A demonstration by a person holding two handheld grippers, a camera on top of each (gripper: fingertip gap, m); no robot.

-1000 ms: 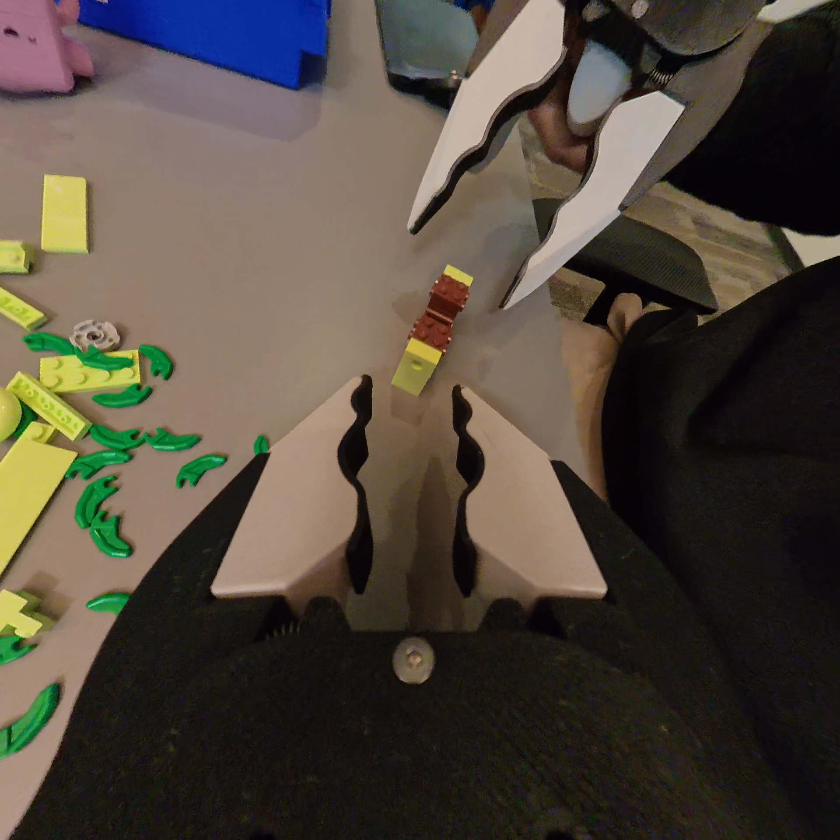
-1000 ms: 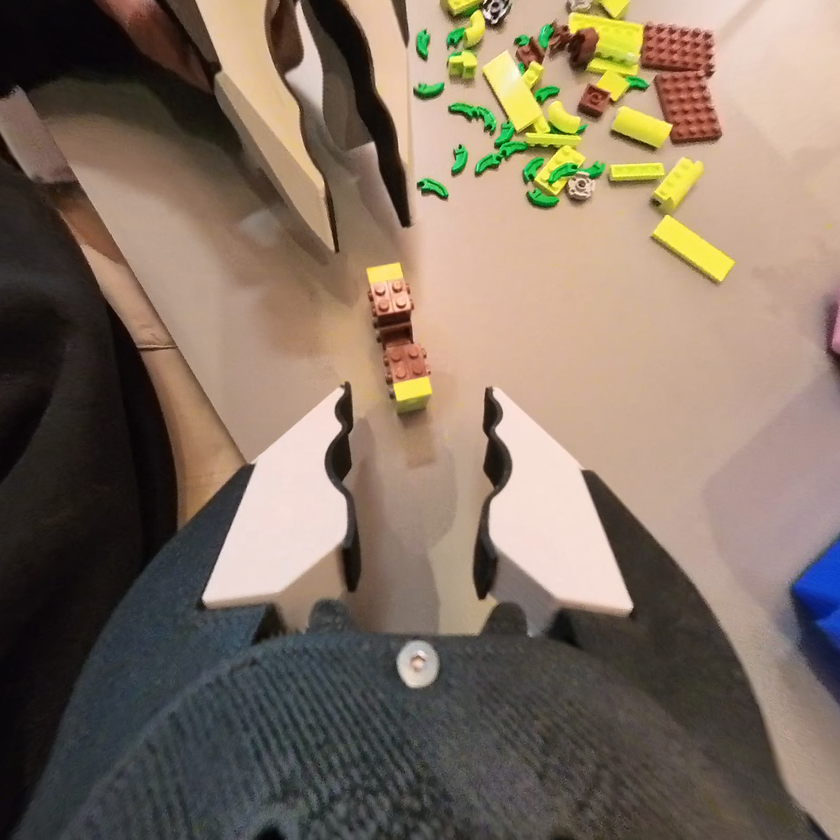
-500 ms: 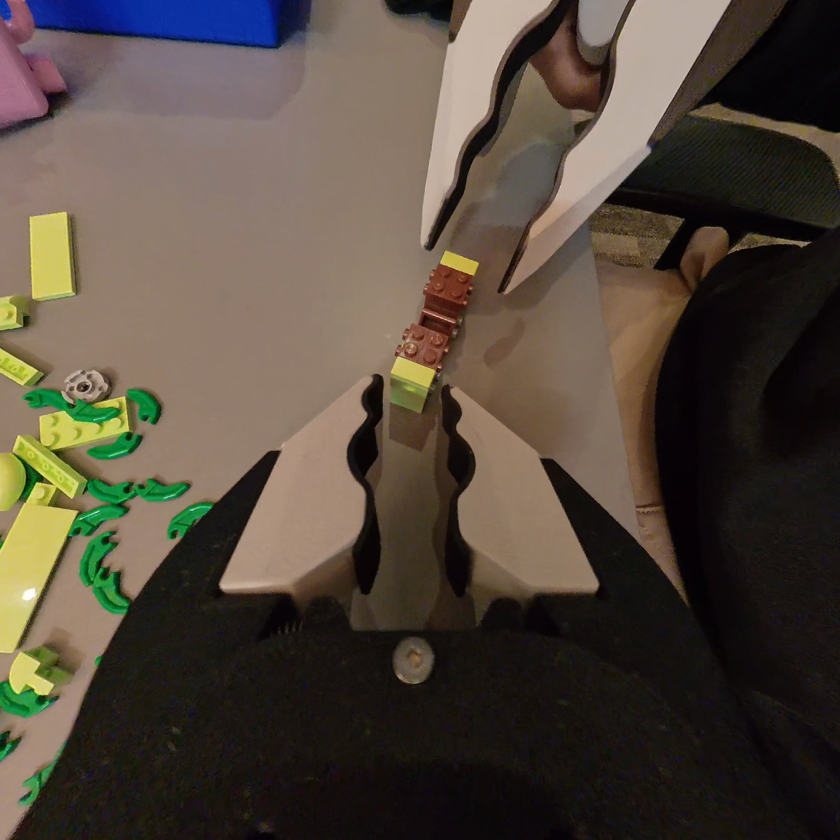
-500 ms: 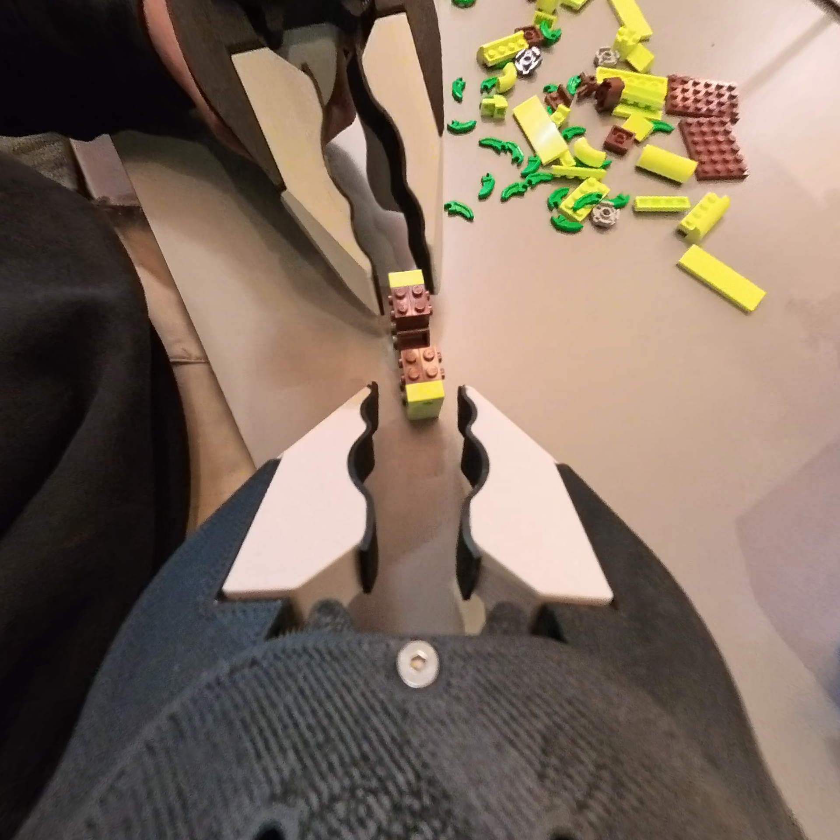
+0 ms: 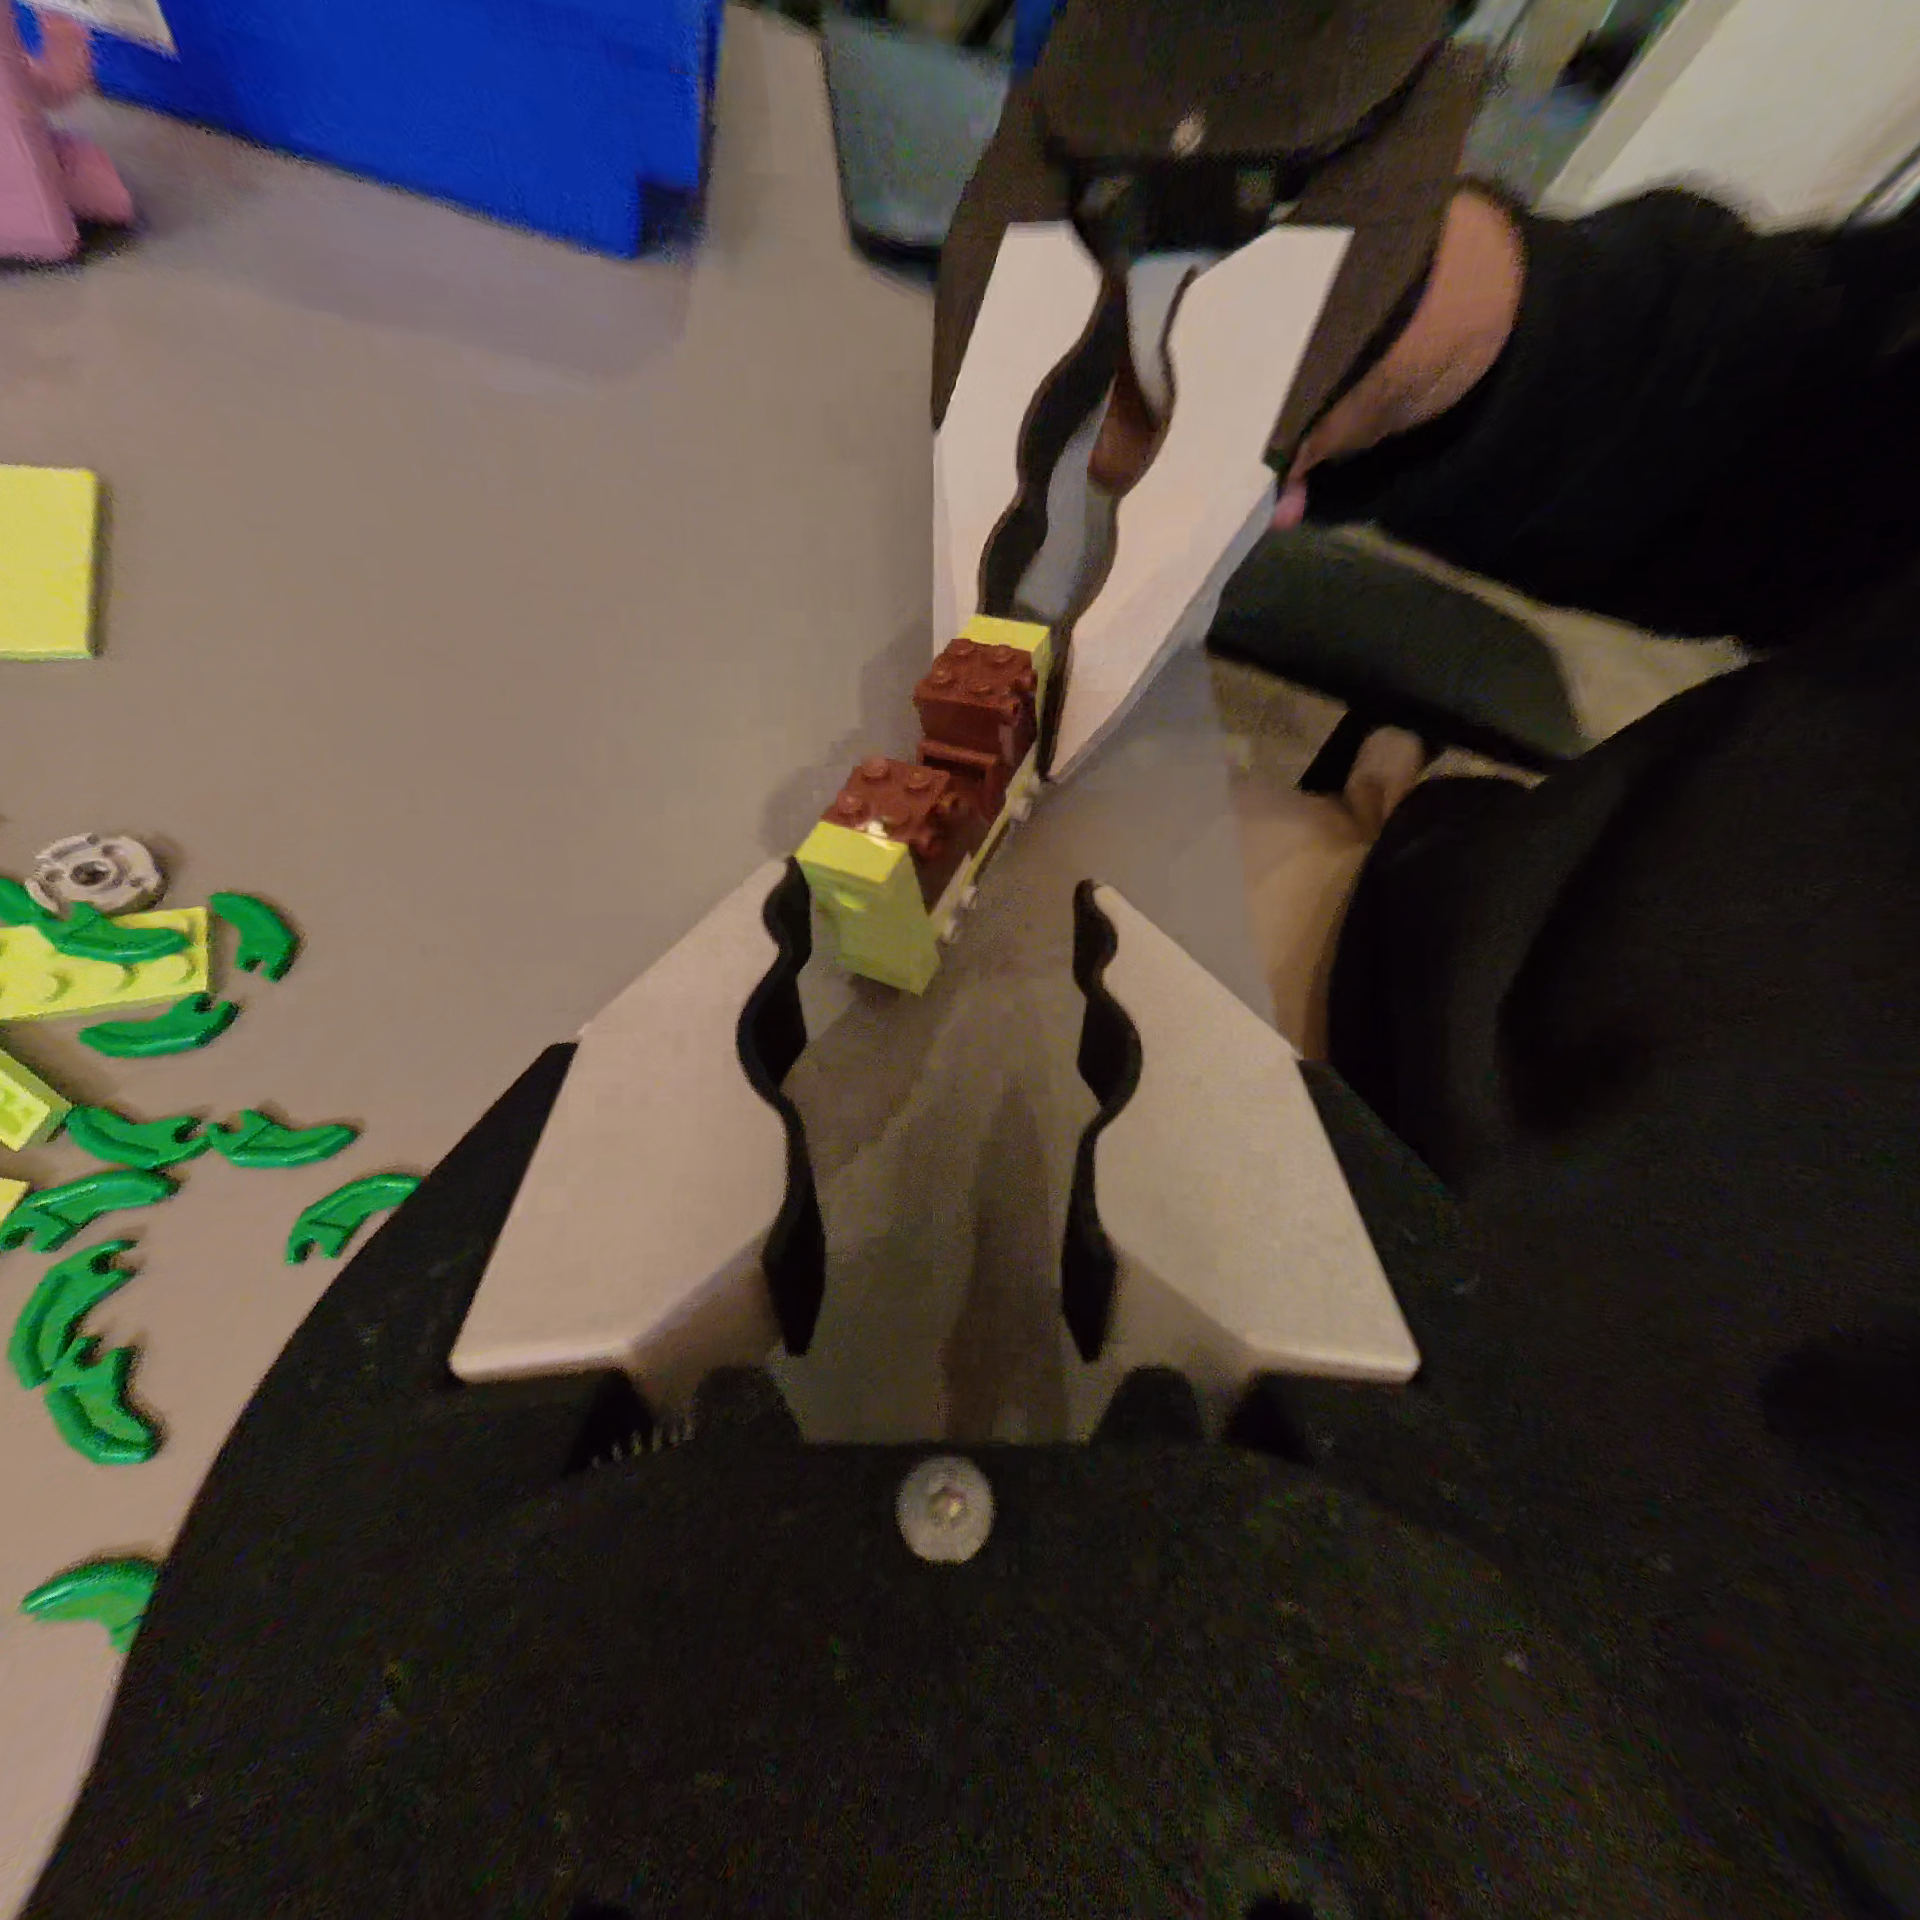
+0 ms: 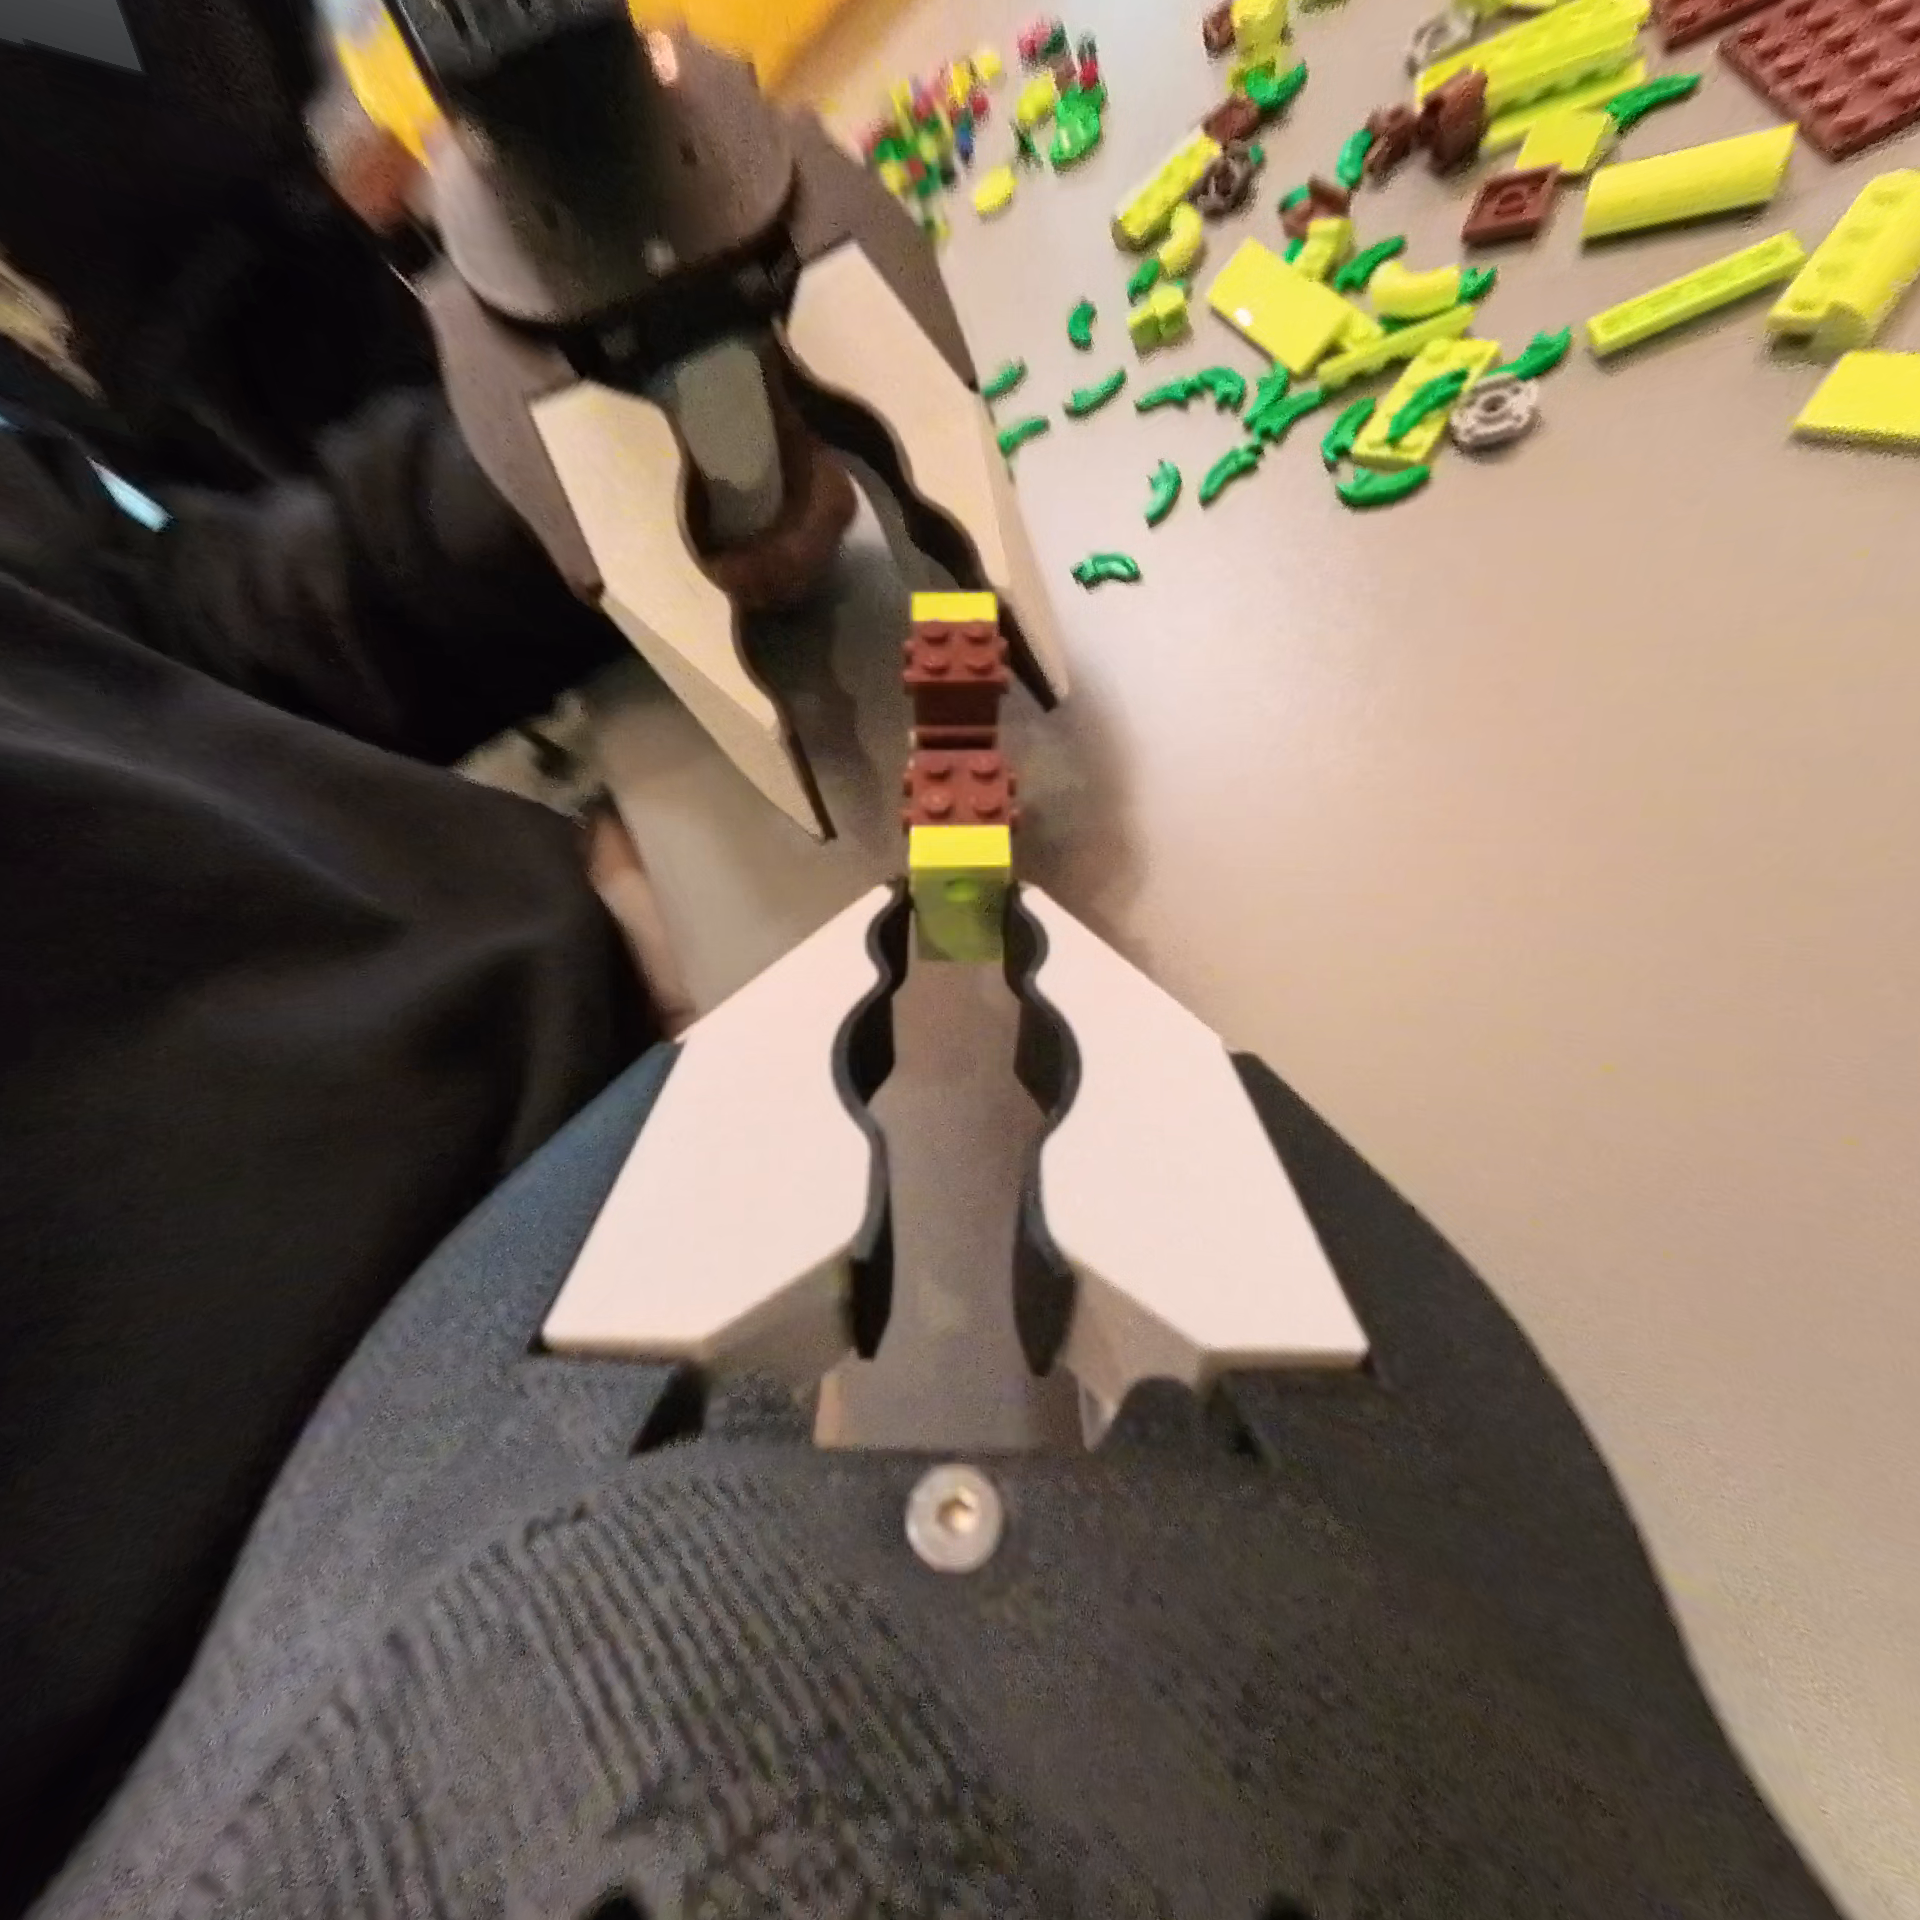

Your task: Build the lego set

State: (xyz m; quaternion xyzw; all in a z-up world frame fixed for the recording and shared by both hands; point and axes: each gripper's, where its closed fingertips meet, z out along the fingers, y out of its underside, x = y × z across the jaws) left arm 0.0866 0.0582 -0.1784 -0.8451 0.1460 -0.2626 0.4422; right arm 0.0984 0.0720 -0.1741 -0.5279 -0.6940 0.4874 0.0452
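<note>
A small lego assembly (image 6: 956, 727), two brown bricks in a row with a lime brick at each end, sits between the two grippers near the grey table's (image 5: 468, 623) edge. My right gripper (image 6: 958, 896) is shut on its near lime end. In the left wrist view the right gripper (image 5: 1013, 696) pinches the assembly's far end (image 5: 971, 717), which looks tilted and raised off the table. My left gripper (image 5: 935, 888) is open, with the other lime end (image 5: 868, 920) between its fingertips, close to the left finger. In the right wrist view the left gripper (image 6: 935, 764) straddles the far end.
Loose lime plates (image 6: 1683, 187), green leaf pieces (image 5: 135, 1138), a grey round piece (image 5: 94, 868) and brown plates (image 6: 1829, 62) are scattered over the table. A blue box (image 5: 416, 94) and a pink object (image 5: 42, 177) stand at the back. The table edge and the person's black clothing (image 5: 1662, 1039) lie close by. Less than 4 cm separates the two grippers' tips. The grey round piece (image 5: 94, 868) sits 12 cm or so from the ends of my left fingers. It is also in sight in the right wrist view (image 6: 1498, 406).
My right gripper has closed on the lime end of the assembly. My left gripper has opened wider. The assembly now looks tilted up, and both views are closer to it.
</note>
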